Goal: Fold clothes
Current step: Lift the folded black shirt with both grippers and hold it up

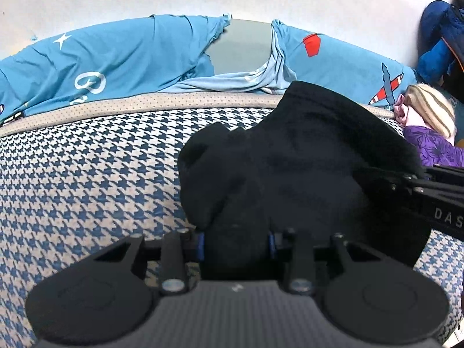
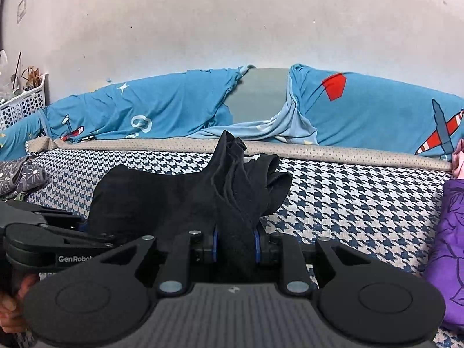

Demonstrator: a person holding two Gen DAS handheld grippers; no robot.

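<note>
Both grippers pinch one black garment (image 1: 304, 159) over a houndstooth bedcover (image 1: 87, 174): left gripper (image 1: 236, 245) grips its near edge, right gripper (image 2: 235, 245) a bunched fold. Only the right view shows a white basket (image 2: 24, 103) left of the garment.

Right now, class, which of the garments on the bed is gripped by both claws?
The black garment. It is pinched in the left claw and the right claw, while the purple garment and the pink one lie untouched at the right.
</note>
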